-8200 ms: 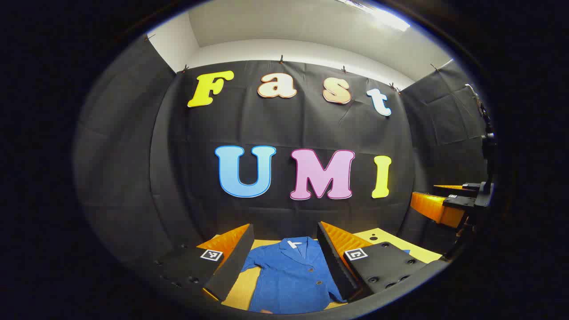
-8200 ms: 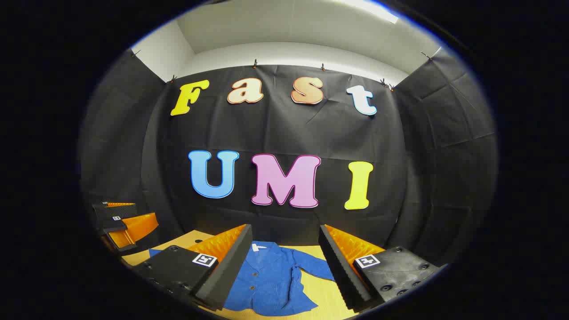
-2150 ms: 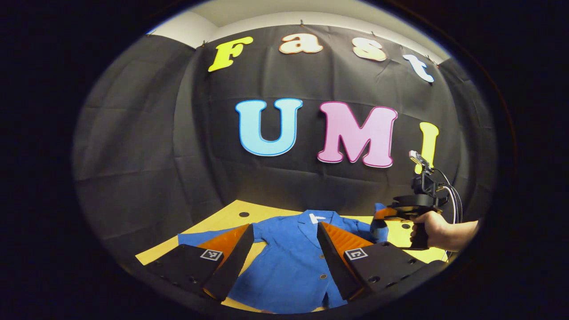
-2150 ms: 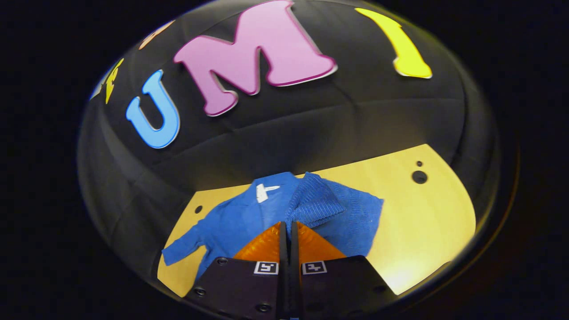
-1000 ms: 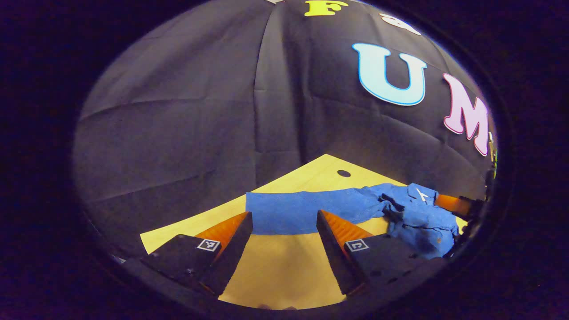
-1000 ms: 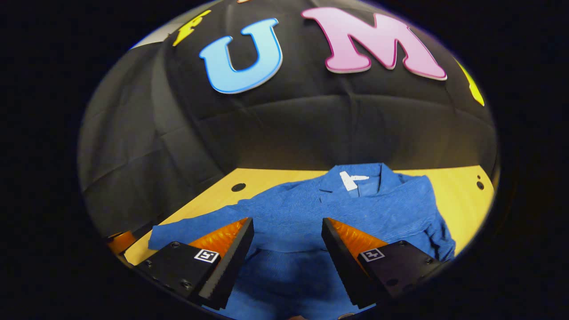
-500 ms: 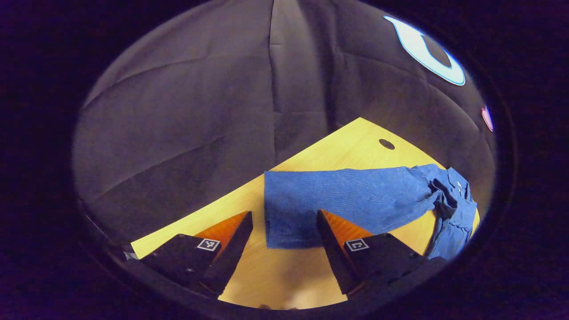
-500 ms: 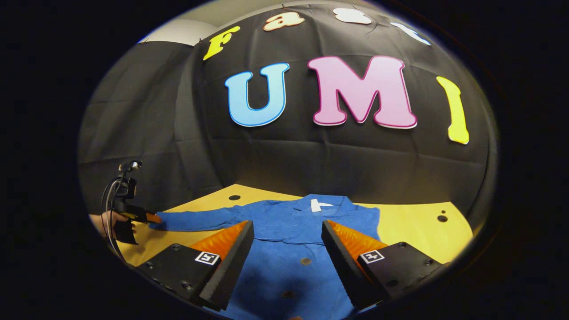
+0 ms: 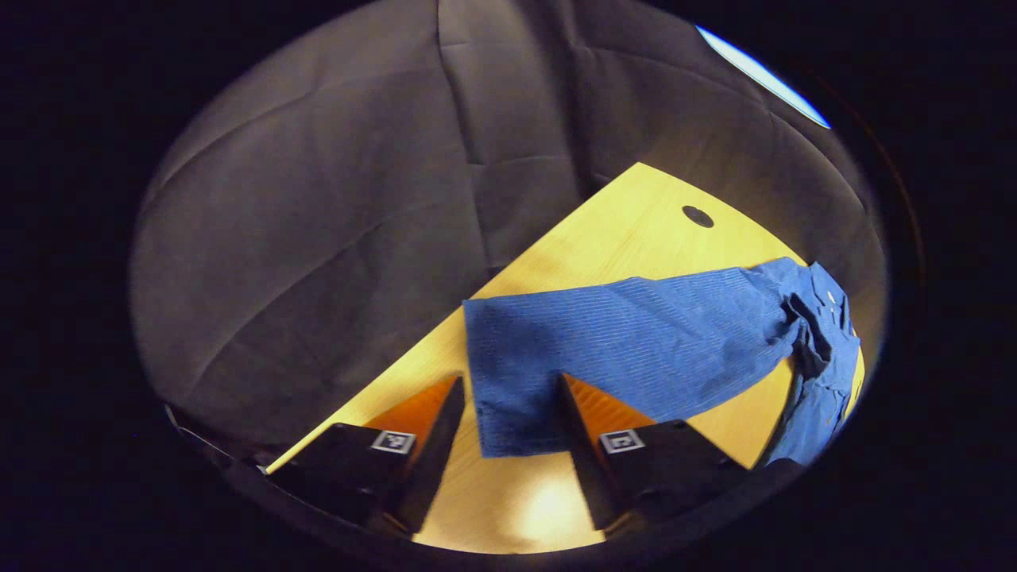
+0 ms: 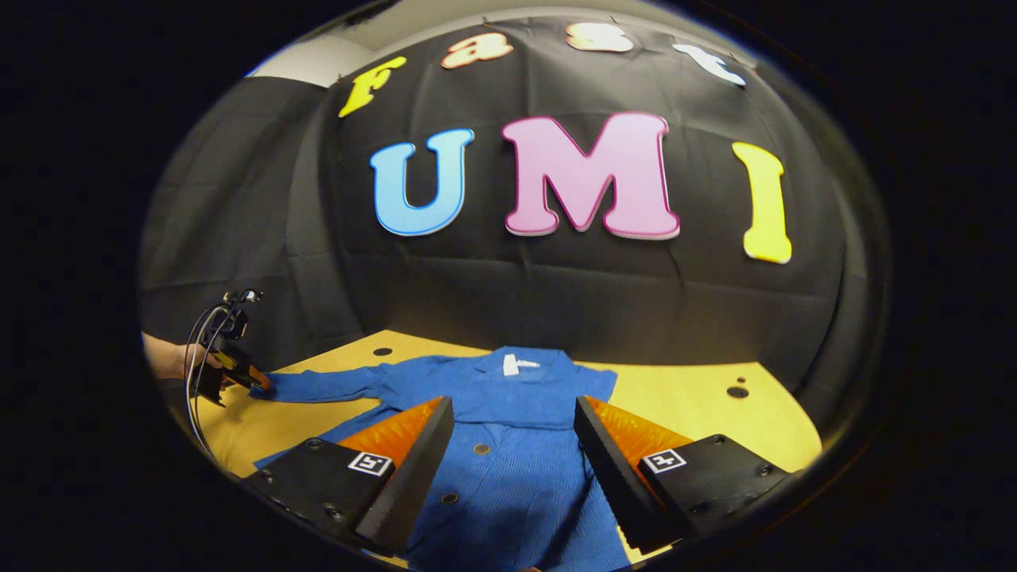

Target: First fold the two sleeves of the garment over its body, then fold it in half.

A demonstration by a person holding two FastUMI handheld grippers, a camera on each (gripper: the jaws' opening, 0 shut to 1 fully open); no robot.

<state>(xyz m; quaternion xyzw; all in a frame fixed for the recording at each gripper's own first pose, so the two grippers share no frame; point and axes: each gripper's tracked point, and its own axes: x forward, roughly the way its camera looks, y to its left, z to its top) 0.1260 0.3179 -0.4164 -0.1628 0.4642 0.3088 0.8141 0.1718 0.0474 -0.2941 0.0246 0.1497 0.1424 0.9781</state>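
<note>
- Left gripper view: a yellow table (image 9: 636, 230) is meeting the dark wall; the left gripper (image 9: 504, 413), jaws wide, is straddling the sleeve (image 9: 628, 342) cuff, soft and limp, best pinched there.
- Right gripper view: the jacket (image 10: 508, 469) is lying flat mid-table beneath the wide-open right gripper (image 10: 512, 445).

The blue ribbed-knit jacket (image 10: 508, 469) is one solid blue, with fine lines running through the weave along its outstretched blue sleeve (image 9: 628, 342), small dull brown buttons (image 10: 481, 449) down the front and a white label (image 10: 512, 365) inside the far collar. It lies on a pale yellow wood-grain tabletop (image 9: 628, 238) marked with small dark round holes (image 9: 697, 216). Behind the table hangs a plain black creased cloth wall (image 9: 334, 199).
</note>
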